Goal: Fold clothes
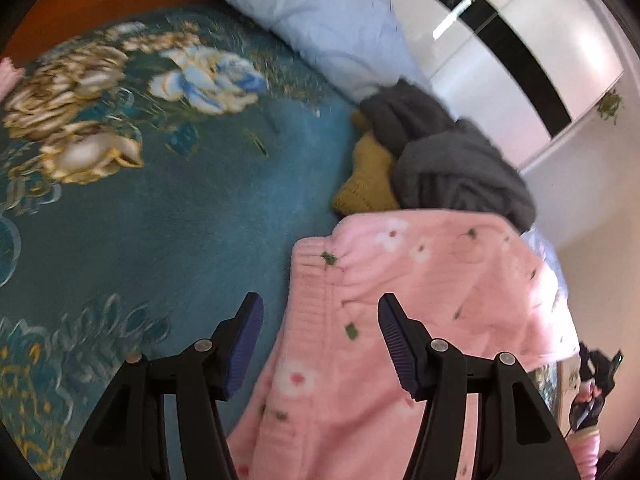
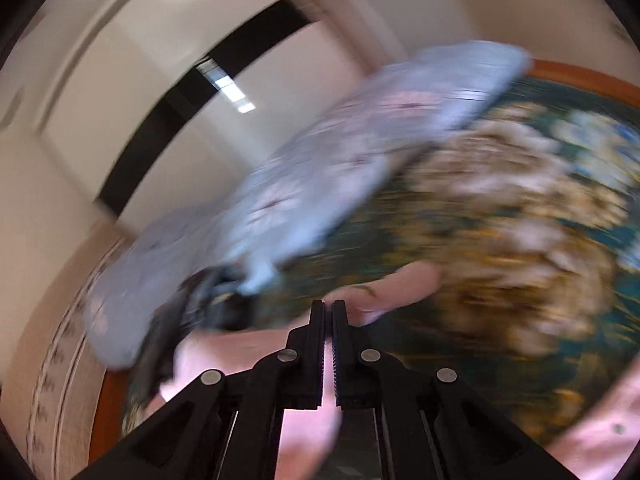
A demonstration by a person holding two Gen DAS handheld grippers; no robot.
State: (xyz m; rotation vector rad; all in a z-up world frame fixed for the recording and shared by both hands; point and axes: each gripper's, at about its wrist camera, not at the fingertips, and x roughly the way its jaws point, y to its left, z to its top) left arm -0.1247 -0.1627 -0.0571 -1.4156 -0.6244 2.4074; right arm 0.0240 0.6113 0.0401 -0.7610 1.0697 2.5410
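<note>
A: Left hand-held gripper [image 1: 320, 344] sits nearest the lens, jaws spread wide, nothing between them, hovering over the ribbed edge of the pink fleece garment [image 1: 404, 320]. That garment lies rumpled on the teal floral bedspread [image 1: 168, 208], with a dark grey garment [image 1: 452, 156] and a mustard knit [image 1: 368, 184] piled just beyond it, against the pale blue pillow [image 1: 320, 16].

B: Handling?

A: Looks soft, light, thick-piled and floppy; it should sag wherever it isn't held. Ribbed hem or a corner seems the best bite.

B: Right side?

A: Right hand-held gripper [image 2: 328, 312] has jaws pressed together; pink cloth [image 2: 384, 292] lies around the tips, but heavy blur makes it impossible to tell whether any is pinched.

B: Hidden?

A: Sleeves, collar and the garment's full outline are cut off; fold state unreadable.
</note>
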